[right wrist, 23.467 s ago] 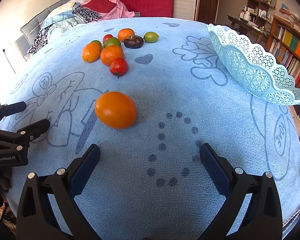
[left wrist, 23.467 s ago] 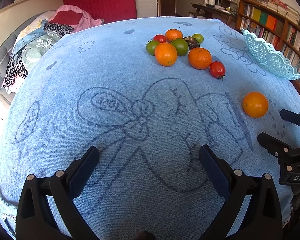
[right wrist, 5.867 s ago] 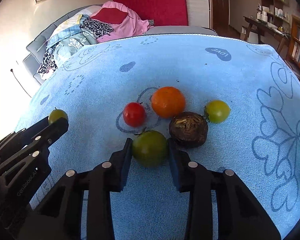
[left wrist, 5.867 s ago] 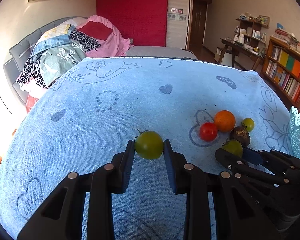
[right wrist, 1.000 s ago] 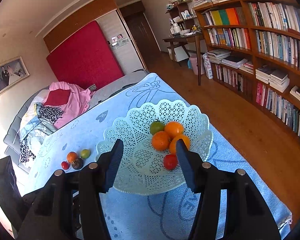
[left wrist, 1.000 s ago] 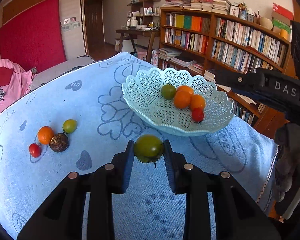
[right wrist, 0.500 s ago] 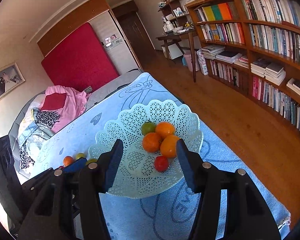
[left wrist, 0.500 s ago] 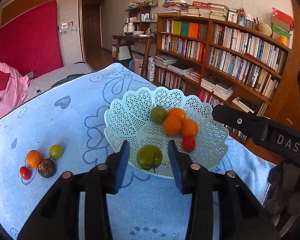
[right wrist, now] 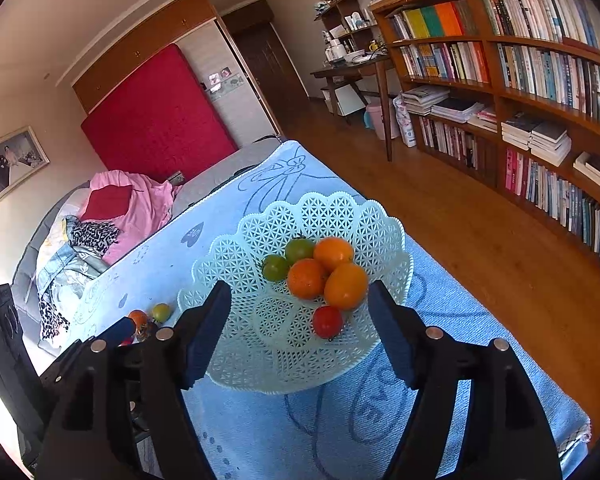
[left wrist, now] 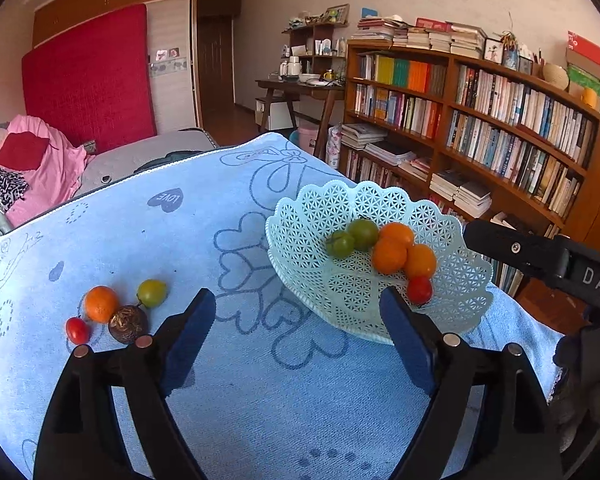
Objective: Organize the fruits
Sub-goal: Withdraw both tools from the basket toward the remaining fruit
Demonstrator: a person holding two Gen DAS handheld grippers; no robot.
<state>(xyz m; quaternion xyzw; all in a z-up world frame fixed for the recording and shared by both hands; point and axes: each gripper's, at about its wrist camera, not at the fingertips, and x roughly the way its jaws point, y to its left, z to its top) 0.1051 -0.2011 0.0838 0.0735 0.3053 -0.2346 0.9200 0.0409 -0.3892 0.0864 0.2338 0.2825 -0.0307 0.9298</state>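
The left wrist camera looks forward and downward over its gripper's fingers [left wrist: 204,332] across the blue towel-covered table [left wrist: 236,400], toward the far right corner where the lattice fruit basket [left wrist: 452,300] sits. The right wrist camera sits higher, probably nearer the right edge, tilted down on the same basket [right wrist: 228,264]. Both views share the basket, bookshelf [left wrist: 500,120] and red panel [right wrist: 156,116].

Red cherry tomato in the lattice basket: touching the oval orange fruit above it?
Touching. The right wrist view shows the red cherry tomato pressed against the oval orange fruit, no gap.
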